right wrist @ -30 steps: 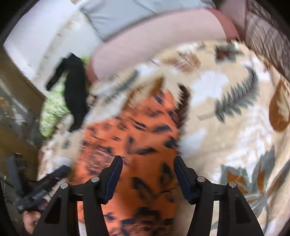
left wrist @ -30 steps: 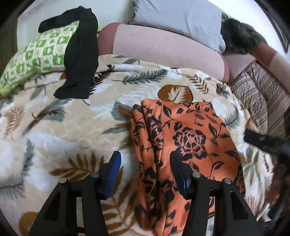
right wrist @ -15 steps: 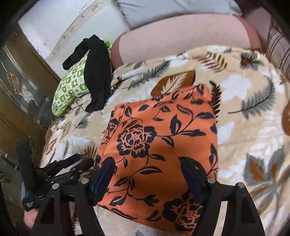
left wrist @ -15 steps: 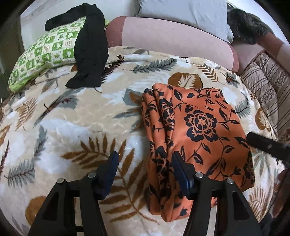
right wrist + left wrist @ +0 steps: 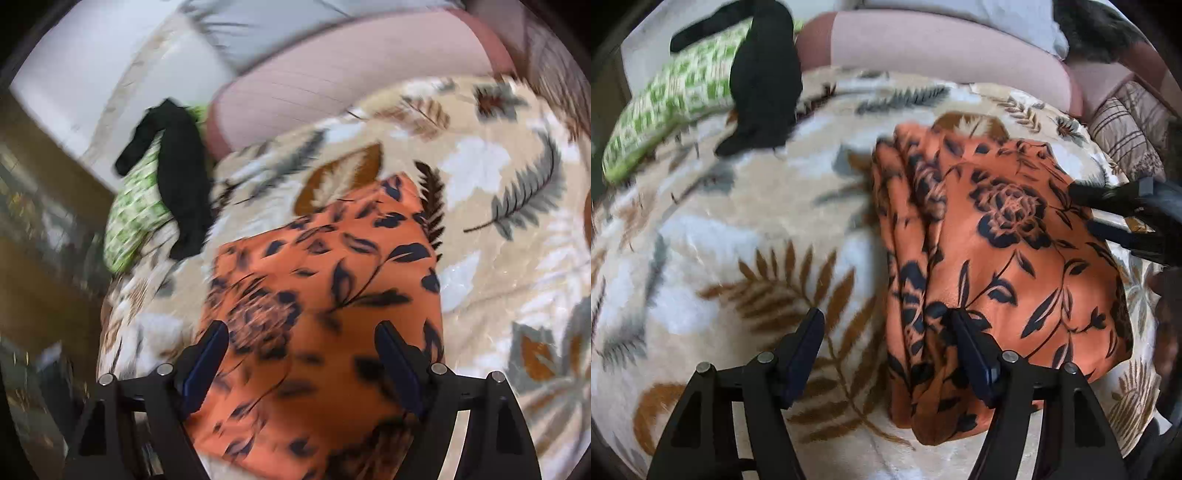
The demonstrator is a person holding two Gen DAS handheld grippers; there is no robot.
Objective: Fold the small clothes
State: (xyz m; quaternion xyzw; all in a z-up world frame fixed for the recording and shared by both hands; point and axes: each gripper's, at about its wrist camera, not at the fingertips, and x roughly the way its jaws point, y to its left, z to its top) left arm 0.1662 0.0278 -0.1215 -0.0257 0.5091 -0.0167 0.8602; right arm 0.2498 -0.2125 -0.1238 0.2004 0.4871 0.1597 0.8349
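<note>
Left gripper (image 5: 886, 328): jaws opening, nothing pinched. One finger down on the orange flowered cloth (image 5: 997, 258), the other out over the leaf blanket (image 5: 720, 258). So the cloth's bunched left edge sits in the gap, likely ready for a grab.

Right gripper (image 5: 301, 347): jaws opening too, spread wide, nothing gripped. Hovering low over the near part of the same cloth (image 5: 325, 295), both fingers above the orange, not pressing as far as can be told. Seen from the left view as black fingers poking in over the cloth's right edge (image 5: 1123, 218).

Orange cloth: already folded into a thick square, flat in the middle of the blanket, probably laid there for one more fold or a tidy lift from both sides.

Farther out: black clothing (image 5: 764, 70) draped over a green checked pillow (image 5: 665, 99), well apart from the cloth, maybe waiting for a turn. Behind, a pink cushion (image 5: 942, 48).
</note>
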